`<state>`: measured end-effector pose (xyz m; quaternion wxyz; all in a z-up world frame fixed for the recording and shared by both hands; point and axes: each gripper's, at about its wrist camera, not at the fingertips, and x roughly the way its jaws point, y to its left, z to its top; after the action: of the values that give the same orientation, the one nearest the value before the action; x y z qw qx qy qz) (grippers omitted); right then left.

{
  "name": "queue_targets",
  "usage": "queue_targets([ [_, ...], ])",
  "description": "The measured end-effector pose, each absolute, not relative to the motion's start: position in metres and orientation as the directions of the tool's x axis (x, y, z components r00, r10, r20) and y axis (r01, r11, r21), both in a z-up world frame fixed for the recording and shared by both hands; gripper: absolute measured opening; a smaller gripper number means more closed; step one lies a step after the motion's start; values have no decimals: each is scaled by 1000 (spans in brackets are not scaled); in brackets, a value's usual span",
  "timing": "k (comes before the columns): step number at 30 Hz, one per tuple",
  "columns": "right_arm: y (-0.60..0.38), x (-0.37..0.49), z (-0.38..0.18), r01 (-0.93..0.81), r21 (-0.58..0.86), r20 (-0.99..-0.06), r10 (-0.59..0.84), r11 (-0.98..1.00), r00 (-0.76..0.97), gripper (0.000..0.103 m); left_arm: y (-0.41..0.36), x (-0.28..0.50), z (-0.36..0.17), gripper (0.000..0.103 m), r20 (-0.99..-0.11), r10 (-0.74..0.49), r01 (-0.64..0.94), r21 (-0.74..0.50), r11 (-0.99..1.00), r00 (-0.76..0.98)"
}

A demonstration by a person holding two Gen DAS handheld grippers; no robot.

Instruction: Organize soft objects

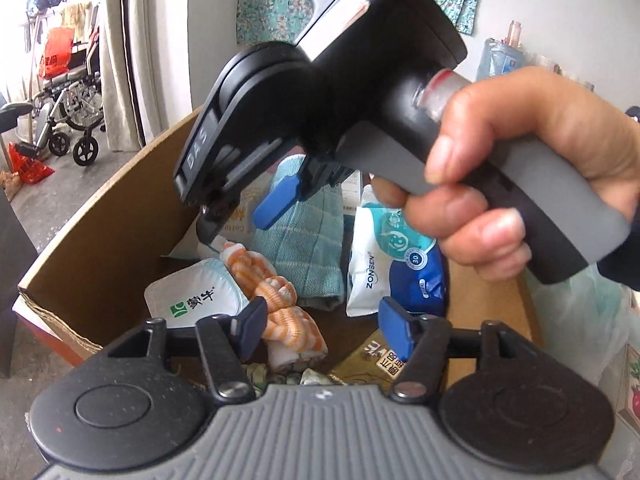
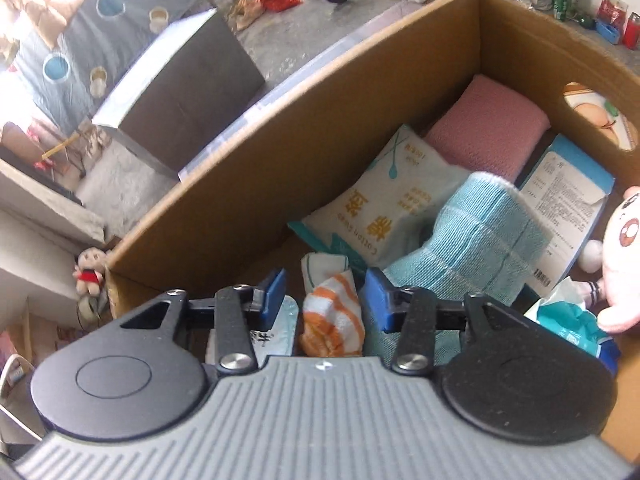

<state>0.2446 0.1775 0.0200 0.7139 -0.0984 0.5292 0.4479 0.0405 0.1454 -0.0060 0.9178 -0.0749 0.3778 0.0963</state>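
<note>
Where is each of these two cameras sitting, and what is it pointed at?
Left wrist: sits on the left gripper, looks down into the cardboard box; the right gripper and the hand holding it show.
Right wrist: sits on the right gripper, looks into the box from above.
Shared: orange striped cloth, teal towel.

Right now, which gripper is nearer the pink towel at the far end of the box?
Right. The right gripper is inside the cardboard box, open over the orange-striped cloth, pink towel ahead. The left gripper is behind it, farther back.
</note>
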Motion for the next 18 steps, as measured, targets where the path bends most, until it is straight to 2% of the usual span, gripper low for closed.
queue_targets([
  [2,169,244,31,-727,357,-826,562,586,47,44,146,38,-6,70,-698,121,-228,-61,972,706],
  [4,155,239,47,-719,372,-801,595,587,72,46,147,33,-1,78,-689,123,-225,-60,973,714],
  [7,119,221,79,-716,389,-732,666,580,142,55,152,24,5,89,-664,122,-210,-53,976,737],
  [11,50,174,125,-723,333,-618,719,606,318,81,155,8,16,92,-635,103,-178,-54,983,766],
  [13,17,142,142,-715,265,-568,704,647,427,87,156,1,21,97,-623,87,-165,-68,984,777],
  [17,-35,78,151,-597,147,-484,584,789,652,102,158,-12,34,102,-588,78,-161,-90,983,805],
  [18,-46,64,149,-553,124,-470,540,824,699,102,157,-16,38,103,-577,80,-163,-94,982,813],
])
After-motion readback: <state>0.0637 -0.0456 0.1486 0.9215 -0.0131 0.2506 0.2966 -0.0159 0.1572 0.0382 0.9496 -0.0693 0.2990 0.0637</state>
